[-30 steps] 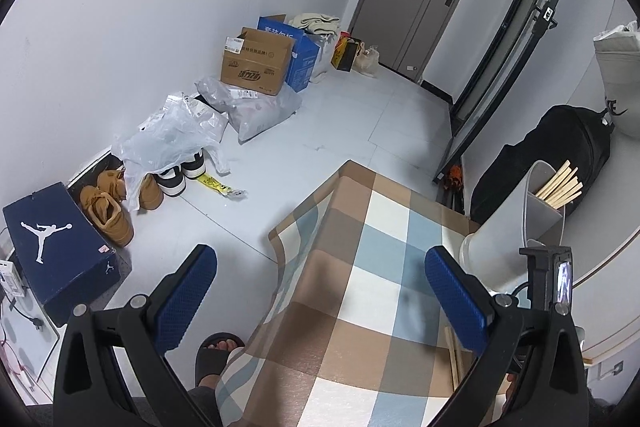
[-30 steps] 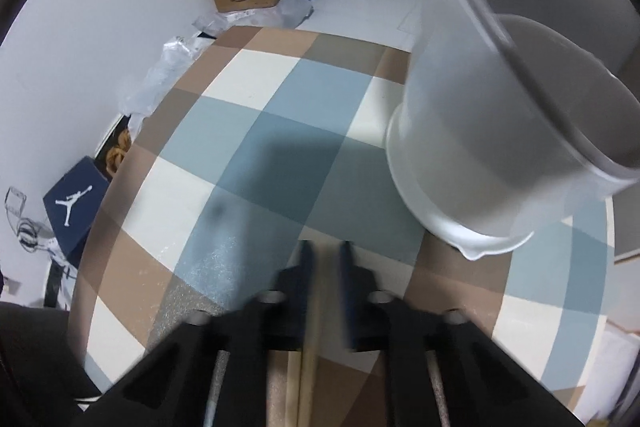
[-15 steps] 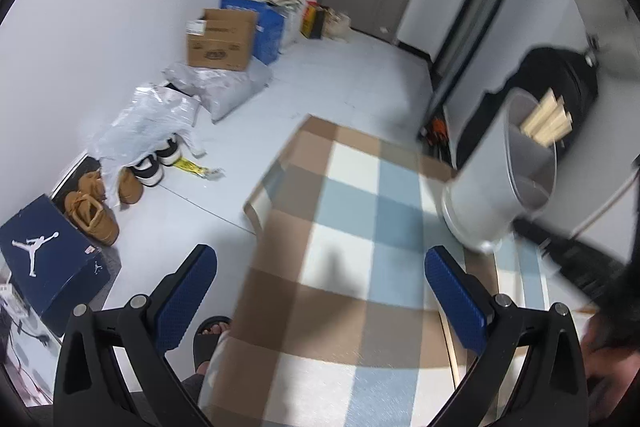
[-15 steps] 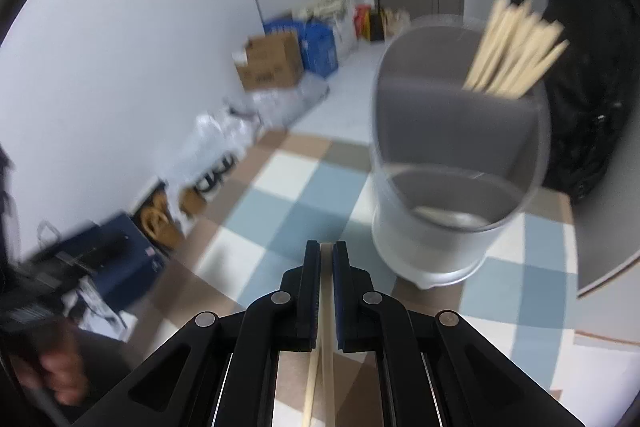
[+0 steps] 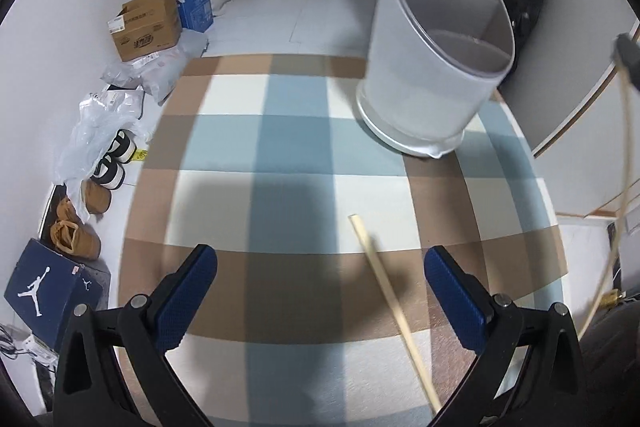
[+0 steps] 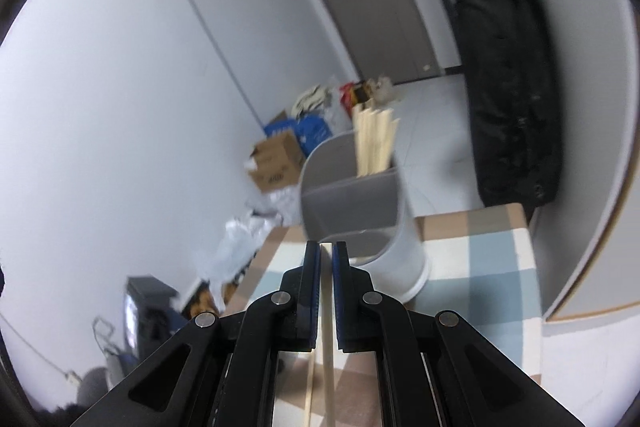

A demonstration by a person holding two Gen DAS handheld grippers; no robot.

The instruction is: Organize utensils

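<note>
Wooden chopstick (image 5: pixel 384 283) on the checked worktop (image 5: pixel 280 147), between the released left tongs (image 5: pixel 320 303).
Its long axis runs away toward the grey holder (image 5: pixel 436 67) further right; the right tongs (image 6: pixel 326 267), clenched on chopsticks (image 6: pixel 326 339), face that holder.

A desk (image 5: pixel 224 99) draped in a brown, blue and white checked cloth carries a grey utensil holder (image 5: pixel 432 67) far ahead-right of the left hand-held gripper (image 5: pixel 320 291), one chopstick (image 5: pixel 384 291) lying between its fingers.
</note>
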